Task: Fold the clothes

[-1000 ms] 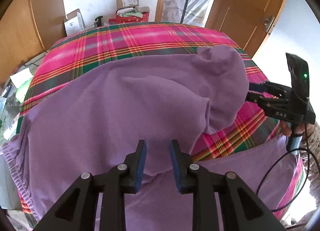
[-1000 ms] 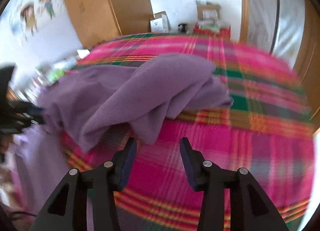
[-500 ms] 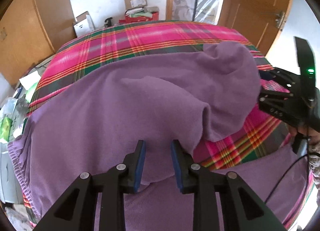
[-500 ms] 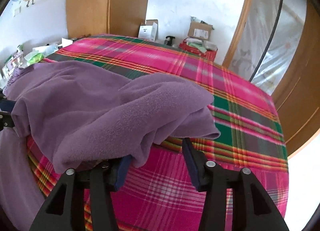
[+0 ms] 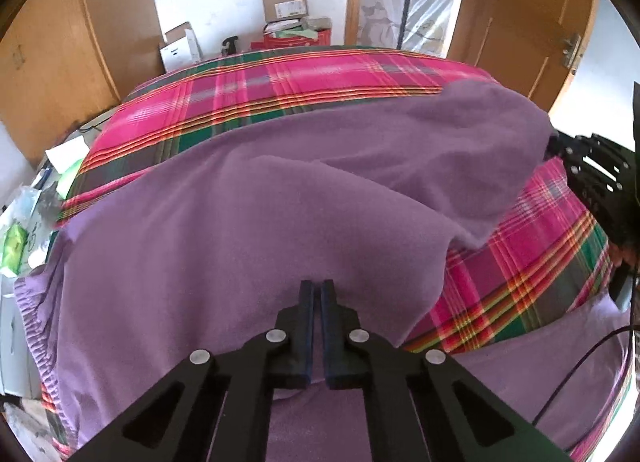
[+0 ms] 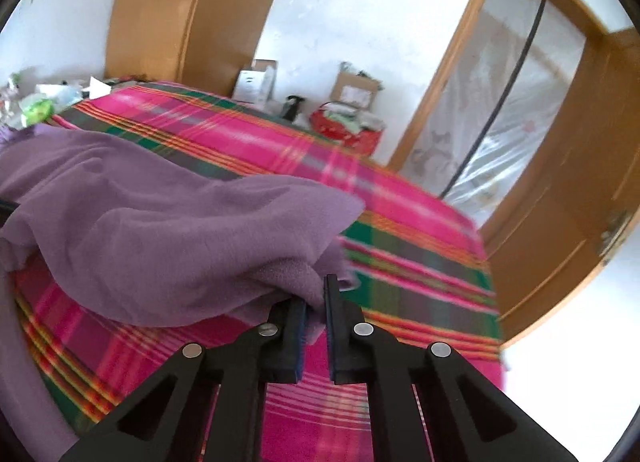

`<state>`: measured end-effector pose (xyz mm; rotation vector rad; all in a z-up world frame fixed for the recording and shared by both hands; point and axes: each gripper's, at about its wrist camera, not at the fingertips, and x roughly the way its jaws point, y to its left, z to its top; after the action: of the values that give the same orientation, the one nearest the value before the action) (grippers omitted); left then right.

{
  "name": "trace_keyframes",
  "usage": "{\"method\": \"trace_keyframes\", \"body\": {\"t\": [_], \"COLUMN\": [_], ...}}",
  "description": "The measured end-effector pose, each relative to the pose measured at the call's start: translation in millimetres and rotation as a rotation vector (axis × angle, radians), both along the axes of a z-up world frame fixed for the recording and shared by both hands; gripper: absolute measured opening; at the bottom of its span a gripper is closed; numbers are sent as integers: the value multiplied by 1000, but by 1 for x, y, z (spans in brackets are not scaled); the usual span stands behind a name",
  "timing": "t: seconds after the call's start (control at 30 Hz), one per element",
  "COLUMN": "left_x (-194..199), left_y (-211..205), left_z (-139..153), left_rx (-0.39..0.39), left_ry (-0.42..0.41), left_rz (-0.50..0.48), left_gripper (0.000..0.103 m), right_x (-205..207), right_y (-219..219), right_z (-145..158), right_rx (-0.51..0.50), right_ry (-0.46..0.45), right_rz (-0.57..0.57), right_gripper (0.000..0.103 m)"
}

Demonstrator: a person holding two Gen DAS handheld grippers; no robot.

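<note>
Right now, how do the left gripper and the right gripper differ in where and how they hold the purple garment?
The left gripper pinches the purple garment at its near folded edge, low by the plaid bedspread; the right gripper grips a bunched end lifted above the bedspread. The left fingers are almost touching, while the right fingers show thicker cloth between them. Both are black with blue pads and shut on the same garment.

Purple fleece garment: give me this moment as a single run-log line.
stage: fold grasp | left gripper: shut on purple fleece garment near edge | right gripper: shut on its folded-over end | surface: plaid bedspread
</note>
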<state>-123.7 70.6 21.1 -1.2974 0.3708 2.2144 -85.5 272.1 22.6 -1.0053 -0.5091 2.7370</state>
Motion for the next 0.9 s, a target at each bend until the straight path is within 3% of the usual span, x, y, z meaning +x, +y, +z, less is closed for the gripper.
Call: {"method": "trace_keyframes", "body": {"t": [0.2, 0.33, 0.43, 0.6, 0.67, 0.9], "left_x": [4, 12, 17, 24, 27, 29], "left_y": [7, 18, 29, 48, 54, 68], "left_z": [-1, -5, -8, -16, -16, -19], "left_rx": [-13, -41, -69, -158, -185, -203], "left_ry": [-4, 5, 21, 72, 93, 113], "left_rz": [-24, -74, -114, -179, -190, -223], "left_gripper": [3, 18, 23, 25, 25, 25], "right_x": [9, 10, 10, 7, 11, 31], "right_y": [17, 26, 33, 44, 48, 71], "right_z": [11, 8, 6, 2, 2, -2], "right_rx": [91, 86, 83, -12, -55, -237], "right_ry": [11, -12, -29, -66, -69, -83], "right_rz": [-60, -77, -90, -72, -64, -44], "right_gripper": [8, 8, 8, 10, 18, 30]}}
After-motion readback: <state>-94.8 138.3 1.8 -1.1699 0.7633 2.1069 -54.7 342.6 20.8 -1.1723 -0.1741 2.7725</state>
